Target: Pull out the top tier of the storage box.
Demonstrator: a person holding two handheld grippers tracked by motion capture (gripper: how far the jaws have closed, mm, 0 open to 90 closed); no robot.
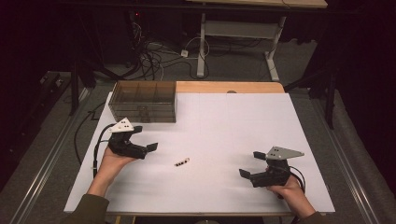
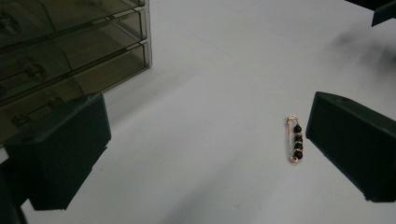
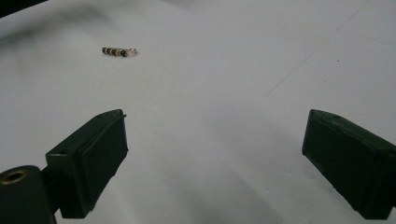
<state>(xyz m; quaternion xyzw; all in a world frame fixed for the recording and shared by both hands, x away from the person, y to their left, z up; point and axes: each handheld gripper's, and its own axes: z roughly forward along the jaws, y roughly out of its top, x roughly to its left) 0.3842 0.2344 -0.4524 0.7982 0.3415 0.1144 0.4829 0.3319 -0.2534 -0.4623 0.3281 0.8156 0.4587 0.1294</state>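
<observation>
Work looks barely begun: small safety pin strung with black beads (image 1: 182,162) lies loose on the white table (image 1: 224,126), well short of the smoky plastic drawer box (image 1: 144,101). Left gripper (image 1: 145,140) nearest, right gripper (image 1: 249,164) farther; both sets of fingers spread wide, holding nothing

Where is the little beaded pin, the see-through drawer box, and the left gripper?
beaded safety pin (image 2: 295,144), left gripper view, on its black beads.
smoky plastic drawer box (image 1: 143,101), high view, on its front wall.
left gripper (image 1: 144,138), high view, midway between its open fingertips.
</observation>
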